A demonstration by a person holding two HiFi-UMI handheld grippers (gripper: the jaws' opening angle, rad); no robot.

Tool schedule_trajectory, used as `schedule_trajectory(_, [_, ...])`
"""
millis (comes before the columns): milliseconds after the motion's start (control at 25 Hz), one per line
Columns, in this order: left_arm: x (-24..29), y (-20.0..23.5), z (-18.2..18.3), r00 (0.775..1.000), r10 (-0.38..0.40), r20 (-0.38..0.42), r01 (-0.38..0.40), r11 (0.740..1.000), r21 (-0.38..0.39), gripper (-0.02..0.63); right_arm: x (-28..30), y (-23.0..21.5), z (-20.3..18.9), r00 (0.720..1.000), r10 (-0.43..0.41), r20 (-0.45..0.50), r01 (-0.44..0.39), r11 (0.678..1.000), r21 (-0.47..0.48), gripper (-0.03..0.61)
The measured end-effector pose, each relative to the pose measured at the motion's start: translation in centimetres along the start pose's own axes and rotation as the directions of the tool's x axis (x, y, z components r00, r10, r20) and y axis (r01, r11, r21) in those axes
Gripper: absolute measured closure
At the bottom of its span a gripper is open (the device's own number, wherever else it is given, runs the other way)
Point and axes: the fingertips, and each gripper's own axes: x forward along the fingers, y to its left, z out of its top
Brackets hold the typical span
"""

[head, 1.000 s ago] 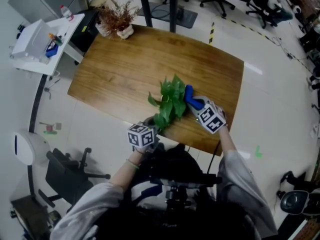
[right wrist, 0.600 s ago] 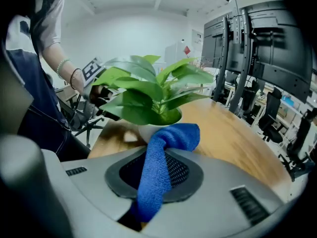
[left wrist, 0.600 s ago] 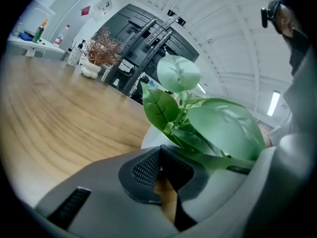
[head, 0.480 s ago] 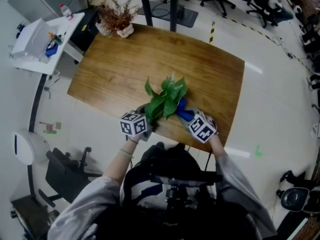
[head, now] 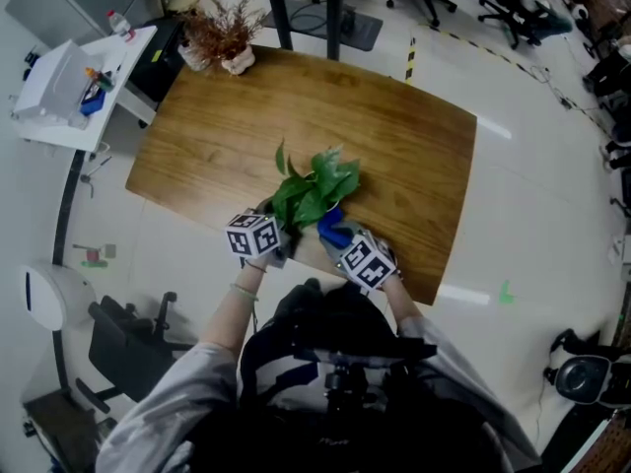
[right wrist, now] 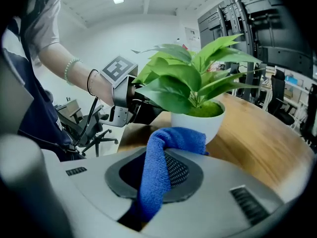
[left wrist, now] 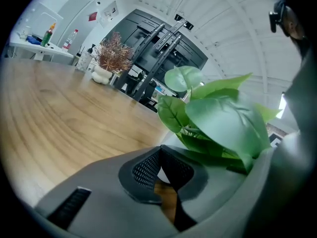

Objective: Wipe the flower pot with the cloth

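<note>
Left gripper (left wrist: 159,165) pinches flower pot (right wrist: 198,125) rim, right gripper (right wrist: 166,163) clamps cloth (right wrist: 173,138) touching pot just ahead; hard rubbing may twist rim free, tipping pot.

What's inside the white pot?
A leafy green plant rises from a green, moss-like fill that sits level with the rim of the pot. That fill covers any soil, the roots and the pot's inner wall.
</note>
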Motion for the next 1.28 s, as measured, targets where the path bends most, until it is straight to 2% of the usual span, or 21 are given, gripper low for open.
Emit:
schedule_trajectory(240, [-1.5, -0.7, -0.8, 1.000, 0.005, -0.003, -0.005, 1.000, 0.012, 0.606, -2.9, -1.0, -1.2, 0.998, -0.057, 0.014, 0.056, 0.996, 0.067, 0.515])
schedule_trajectory(400, [-2.9, -1.8, -2.0, 1.000, -0.010, -0.008, 0.011, 1.000, 0.016, 0.606, -4.8, -4.4, -1.9, 0.991, -0.134, 0.001, 0.134, 0.990, 0.048, 0.515])
schedule_trajectory(600, [-2.9, -4.2, -3.7, 0.998, -0.055, -0.015, 0.055, 0.998, -0.019, 0.606, -5.4, -9.3, 1.0, 0.982, -0.187, 0.040, 0.188, 0.982, -0.012, 0.515])
schedule_trajectory(720, [-2.4, -4.9, -4.0, 0.997, -0.074, -0.023, 0.074, 0.997, -0.025, 0.606, -4.7, -10.4, 3.3, 0.986, -0.158, 0.053, 0.163, 0.982, -0.092, 0.515])
schedule_trajectory(840, [-2.2, -4.7, -3.5, 0.997, -0.075, -0.025, 0.075, 0.997, -0.018, 0.606, -4.0, -10.1, 3.9, 0.994, -0.108, 0.023, 0.110, 0.983, -0.148, 0.515])
schedule_trajectory(1040, [-2.3, -2.8, -1.8, 0.999, -0.044, -0.023, 0.044, 0.999, 0.015, 0.606, -2.8, -8.2, 2.4, 0.997, -0.068, -0.023, 0.064, 0.987, -0.147, 0.515])
schedule_trajectory(1280, [-2.9, 0.2, -0.1, 1.000, -0.005, 0.003, 0.005, 1.000, 0.013, 0.606, -0.4, -4.2, 0.9, 0.998, -0.029, -0.060, 0.022, 0.993, -0.118, 0.515])
